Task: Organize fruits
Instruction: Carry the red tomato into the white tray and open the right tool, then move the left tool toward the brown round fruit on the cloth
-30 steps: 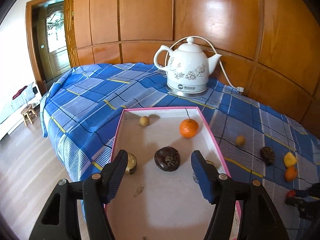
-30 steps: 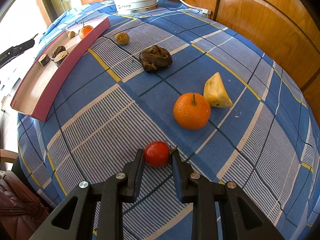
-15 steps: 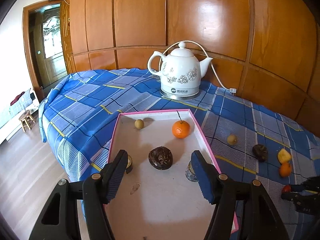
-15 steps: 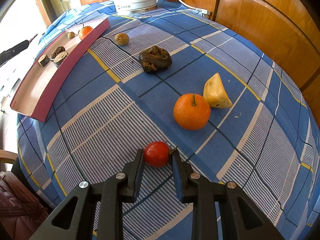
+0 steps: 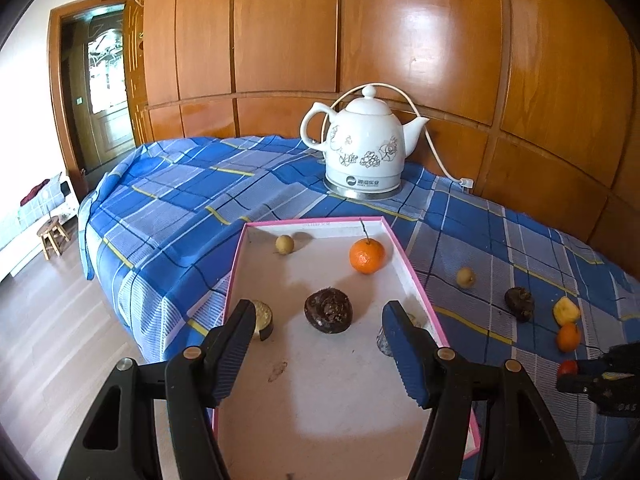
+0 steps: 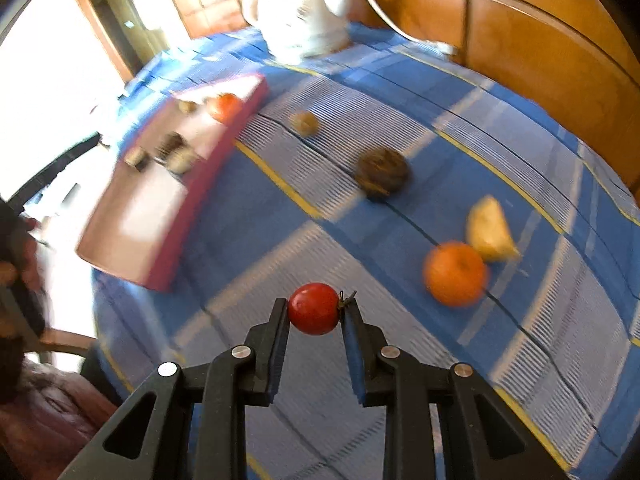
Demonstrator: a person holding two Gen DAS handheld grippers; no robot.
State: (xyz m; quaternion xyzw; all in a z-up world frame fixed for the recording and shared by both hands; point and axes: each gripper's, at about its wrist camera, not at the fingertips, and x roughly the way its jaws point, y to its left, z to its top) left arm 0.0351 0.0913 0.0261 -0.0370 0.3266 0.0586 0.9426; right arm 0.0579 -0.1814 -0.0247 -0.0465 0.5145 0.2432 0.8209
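My right gripper is shut on a small red tomato and holds it above the blue checked cloth. An orange, a yellow wedge, a dark wrinkled fruit and a small tan fruit lie on the cloth beyond it. My left gripper is open and empty above the pink-rimmed tray. The tray holds an orange, a dark fruit, a small tan fruit and a round piece by the left finger.
A white electric kettle with its cord stands behind the tray near the wooden wall panels. The table's edge drops to the wooden floor on the left. The right gripper shows at the right edge of the left wrist view.
My right gripper has lifted the tomato off the cloth and swung, blurring its view. My left gripper has drawn back and risen a little over the tray.
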